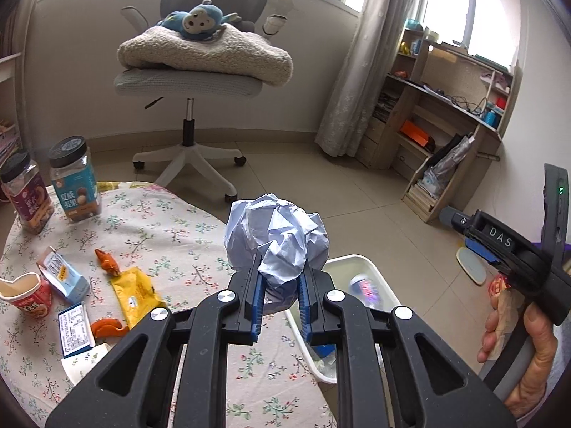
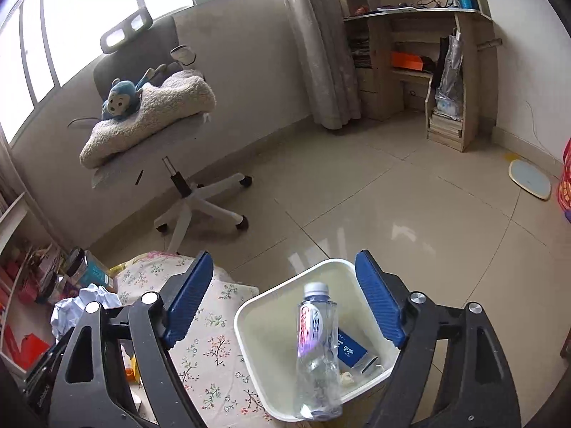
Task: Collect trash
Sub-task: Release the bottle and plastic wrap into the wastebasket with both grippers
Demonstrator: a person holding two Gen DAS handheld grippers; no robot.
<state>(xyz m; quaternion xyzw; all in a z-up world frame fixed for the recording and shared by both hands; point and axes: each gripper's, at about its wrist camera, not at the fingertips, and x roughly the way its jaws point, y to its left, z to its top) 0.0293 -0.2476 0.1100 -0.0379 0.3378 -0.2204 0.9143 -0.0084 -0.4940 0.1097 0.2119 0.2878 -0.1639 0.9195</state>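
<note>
Round table under a floral cloth [image 1: 171, 235], wrappers strewn on it. White rectangular plastic bin [image 2: 271, 306] on the floor just beside it. Clear plastic water bottle [image 2: 317, 349] in the bin, between the right gripper's [image 2: 282, 299] spread, untouching fingers. Left gripper [image 1: 280, 303] pinches a crumpled pale-blue paper ball [image 1: 276, 235] over the table edge.

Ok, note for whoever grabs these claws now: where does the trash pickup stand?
Left claw: shut on the crumpled paper ball, near the white bin.
Right claw: open, empty, above the bin.
Done: plastic bottle and blue carton are in the bin.
Left: drop the paper in, then clear the yellow wrapper, red cup and small packets from the floral table.
</note>
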